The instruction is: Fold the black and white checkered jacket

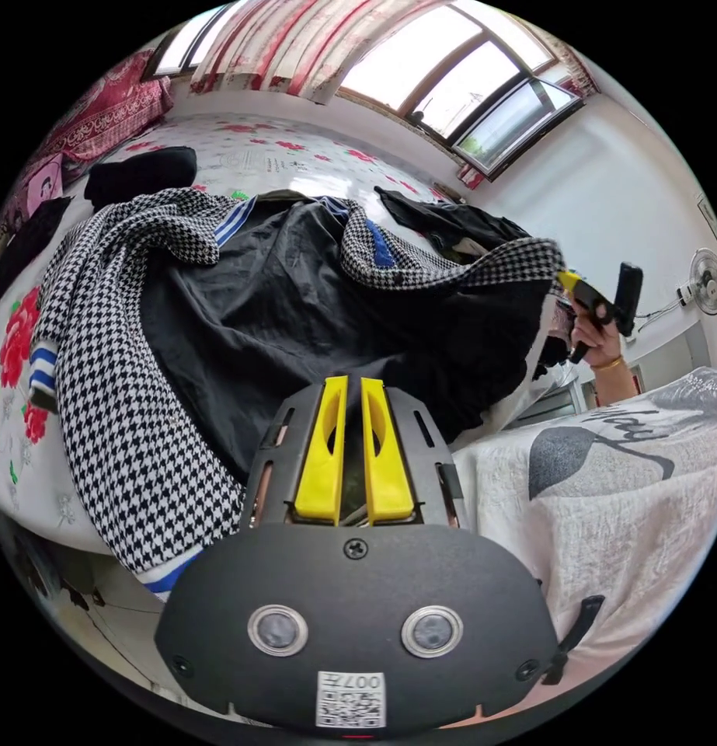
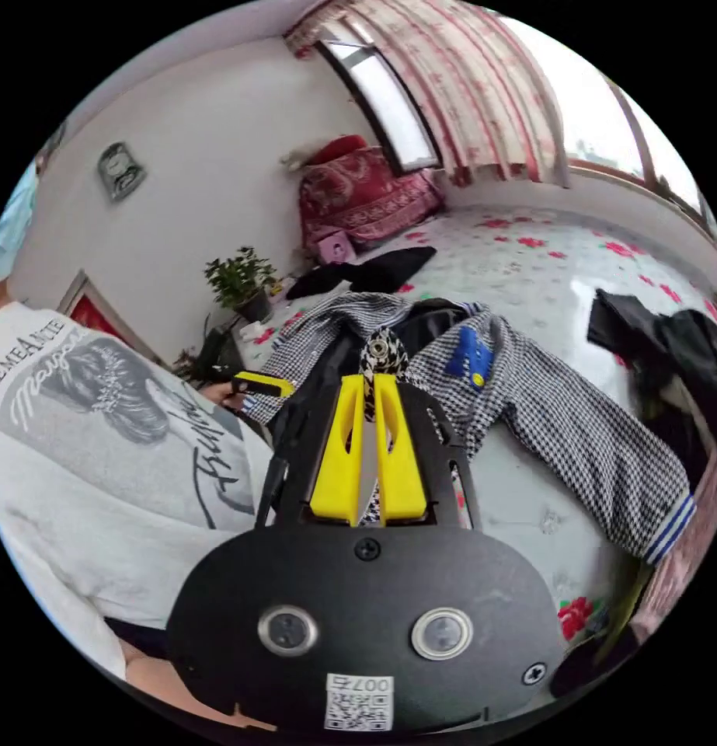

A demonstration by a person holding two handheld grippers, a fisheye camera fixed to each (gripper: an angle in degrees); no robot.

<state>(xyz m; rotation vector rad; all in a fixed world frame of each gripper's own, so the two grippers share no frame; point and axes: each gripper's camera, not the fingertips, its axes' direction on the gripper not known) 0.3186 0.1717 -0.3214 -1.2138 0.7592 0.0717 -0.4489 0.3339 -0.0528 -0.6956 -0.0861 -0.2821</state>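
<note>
Ahead of my left gripper [image 1: 354, 443], the jacket [image 1: 125, 373] is spread lining-up over the bed [image 1: 280, 151], collar at the far end. Left jaws are pinched nearly together w/ dark fabric at their tips; I judge they're clamped on the lining edge, though the actual bite is hidden. Right gripper [image 1: 569, 281] lifts the opposite front edge.

Right gripper view: jaws clamped on a checkered strip running between them. One sleeve [image 2: 607, 458] trails away to the side. Next move probably carries this front across to meet the other.
</note>
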